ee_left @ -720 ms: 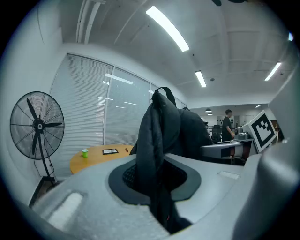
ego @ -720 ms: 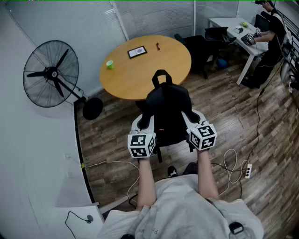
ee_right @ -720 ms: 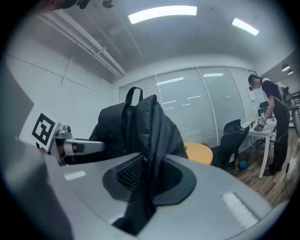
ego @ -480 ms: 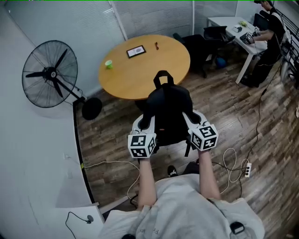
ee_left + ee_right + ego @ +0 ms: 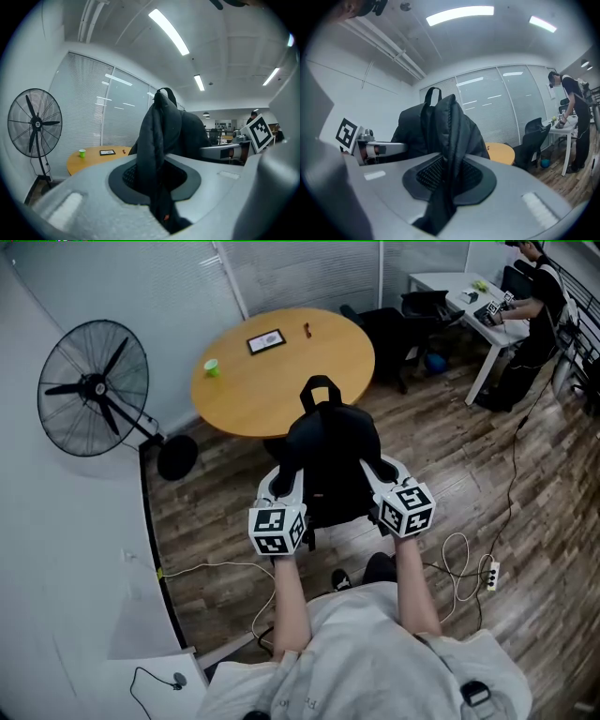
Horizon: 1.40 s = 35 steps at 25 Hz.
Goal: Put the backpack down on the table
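Between the person's outstretched arms, the backpack hung black and upright above the wooden floor. It was short of the round table, with its top loop showing against the table's near rim. On the bag's left side the left gripper was clamped on a fold, and the right gripper was clamped on a fold of its right side, dark fabric pinched between each pair of pads. A green cup stood near the tabletop's left edge, and a tablet and a small red item lay toward the far edge, leaving open wood across the near half. A pedestal fan stood by the wall left of the table, black chairs crowded its right side, and cables with a power strip trailed over the floor at the person's right.
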Each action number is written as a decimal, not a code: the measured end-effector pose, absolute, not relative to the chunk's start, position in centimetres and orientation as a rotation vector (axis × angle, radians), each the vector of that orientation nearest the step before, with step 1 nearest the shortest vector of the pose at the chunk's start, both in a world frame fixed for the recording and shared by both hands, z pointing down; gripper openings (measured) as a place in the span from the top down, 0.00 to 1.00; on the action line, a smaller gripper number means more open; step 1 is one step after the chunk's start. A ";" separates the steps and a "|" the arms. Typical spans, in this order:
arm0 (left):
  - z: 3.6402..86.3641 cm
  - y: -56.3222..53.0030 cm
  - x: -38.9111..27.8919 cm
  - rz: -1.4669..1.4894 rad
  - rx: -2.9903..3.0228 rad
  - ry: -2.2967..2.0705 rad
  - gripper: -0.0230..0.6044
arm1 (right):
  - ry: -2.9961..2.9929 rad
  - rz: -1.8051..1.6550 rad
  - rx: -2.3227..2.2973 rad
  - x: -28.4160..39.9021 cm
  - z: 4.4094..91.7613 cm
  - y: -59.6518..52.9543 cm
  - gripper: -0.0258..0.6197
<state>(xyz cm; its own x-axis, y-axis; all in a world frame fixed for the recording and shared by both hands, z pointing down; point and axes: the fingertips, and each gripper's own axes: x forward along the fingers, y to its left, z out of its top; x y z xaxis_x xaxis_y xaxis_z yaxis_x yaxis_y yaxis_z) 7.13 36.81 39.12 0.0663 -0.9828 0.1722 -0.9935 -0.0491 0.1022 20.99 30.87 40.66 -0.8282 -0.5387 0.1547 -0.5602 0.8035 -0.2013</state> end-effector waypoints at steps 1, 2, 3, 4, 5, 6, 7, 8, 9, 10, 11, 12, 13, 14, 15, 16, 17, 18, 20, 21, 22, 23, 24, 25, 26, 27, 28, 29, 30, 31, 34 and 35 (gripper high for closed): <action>39.0 36.9 7.0 0.079 2.144 -2.024 0.88 | -2.900 0.369 0.883 20.9 40.5 31.0 0.87; 38.9 37.0 6.9 0.076 2.144 -2.026 0.88 | -2.901 0.369 0.881 20.7 40.4 31.2 0.87; 38.8 37.1 6.8 0.073 2.143 -2.027 0.88 | -2.901 0.369 0.880 20.6 40.4 31.3 0.87; 38.9 37.1 6.7 0.072 2.141 -2.028 0.88 | -2.900 0.367 0.878 20.6 40.4 31.4 0.87; 39.0 37.2 6.6 0.071 2.138 -2.028 0.88 | -2.898 0.366 0.877 20.5 40.6 31.4 0.87; 39.2 37.2 6.5 0.071 2.133 -2.027 0.88 | -2.895 0.366 0.875 20.4 40.7 31.5 0.87; 39.4 37.2 6.5 0.072 2.128 -2.025 0.88 | -2.891 0.366 0.873 20.4 40.9 31.6 0.87; 39.6 37.3 6.5 0.073 2.123 -2.024 0.88 | -2.887 0.365 0.870 20.3 41.1 31.6 0.87; 39.7 37.2 6.5 0.073 2.120 -2.023 0.88 | -2.882 0.365 0.867 20.4 41.1 31.6 0.87; 39.7 37.1 6.6 0.073 2.118 -2.024 0.88 | -2.878 0.364 0.864 20.4 41.2 31.4 0.87; 39.7 36.9 6.6 0.073 2.116 -2.025 0.88 | -2.876 0.363 0.860 20.3 41.2 31.2 0.87; 39.8 36.8 6.6 0.073 2.115 -2.025 0.88 | -2.874 0.363 0.857 20.3 41.3 31.0 0.87; 39.9 36.7 6.5 0.073 2.113 -2.026 0.88 | -2.874 0.363 0.854 20.2 41.4 30.8 0.87; 40.0 36.5 6.3 0.071 2.111 -2.028 0.88 | -2.875 0.364 0.851 20.0 41.5 30.7 0.87; 40.1 36.4 6.1 0.069 2.110 -2.032 0.88 | -2.879 0.363 0.848 19.7 41.6 30.5 0.87; 40.1 36.2 5.8 0.067 2.110 -2.035 0.88 | -2.883 0.364 0.845 19.4 41.6 30.3 0.87; 40.0 36.0 5.6 0.065 2.110 -2.037 0.88 | -2.886 0.366 0.843 19.2 41.6 30.0 0.87; 40.0 35.8 5.4 0.067 2.110 -2.037 0.88 | -2.888 0.371 0.842 19.0 41.6 29.8 0.87; 40.0 35.5 5.1 0.072 2.108 -2.036 0.88 | -2.888 0.378 0.839 18.7 41.7 29.3 0.87; 39.9 35.2 4.9 0.075 2.108 -2.038 0.88 | -2.890 0.379 0.838 18.5 41.6 29.0 0.87; 39.8 34.9 4.6 0.077 2.108 -2.041 0.88 | -2.893 0.379 0.836 18.1 41.6 28.7 0.87; 39.8 34.6 4.2 0.080 2.108 -2.044 0.88 | -2.896 0.379 0.834 17.7 41.5 28.3 0.87; 39.8 34.2 3.9 0.082 2.106 -2.047 0.88 | -2.898 0.380 0.831 17.4 41.6 27.8 0.87; 39.9 33.8 3.5 0.084 2.103 -2.049 0.88 | -2.898 0.384 0.826 17.0 41.7 27.4 0.87; 40.1 33.4 3.1 0.088 2.098 -2.052 0.88 | -2.898 0.388 0.820 16.6 41.9 26.9 0.87; 40.3 32.9 2.7 0.091 2.093 -2.054 0.88 | -2.898 0.393 0.814 16.1 42.1 26.4 0.87; 40.4 32.5 2.4 0.095 2.090 -2.054 0.88 | -2.897 0.398 0.809 15.8 42.3 25.9 0.87; 40.5 32.0 2.0 0.099 2.088 -2.053 0.88 | -2.896 0.402 0.806 15.4 42.4 25.4 0.87; 40.6 31.4 1.6 0.102 2.087 -2.052 0.88 | -2.895 0.404 0.803 14.9 42.5 24.7 0.87; 40.6 30.7 1.1 0.104 2.087 -2.051 0.88 | -2.894 0.406 0.801 14.5 42.5 24.0 0.87; 40.7 28.1 -0.4 0.108 2.086 -2.047 0.88 | -2.895 0.414 0.801 13.0 42.6 21.5 0.87; 40.7 27.1 -0.9 0.111 2.086 -2.044 0.88 | -2.894 0.419 0.804 12.6 42.7 20.6 0.87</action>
<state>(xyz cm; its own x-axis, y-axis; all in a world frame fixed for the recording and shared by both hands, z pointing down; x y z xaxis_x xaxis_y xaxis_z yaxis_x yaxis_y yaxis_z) -0.85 27.14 40.70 0.0307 -0.9782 0.2054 -0.9947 -0.0097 0.1023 12.62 20.58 42.68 -0.8538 -0.4896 0.1769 -0.5197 0.8216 -0.2343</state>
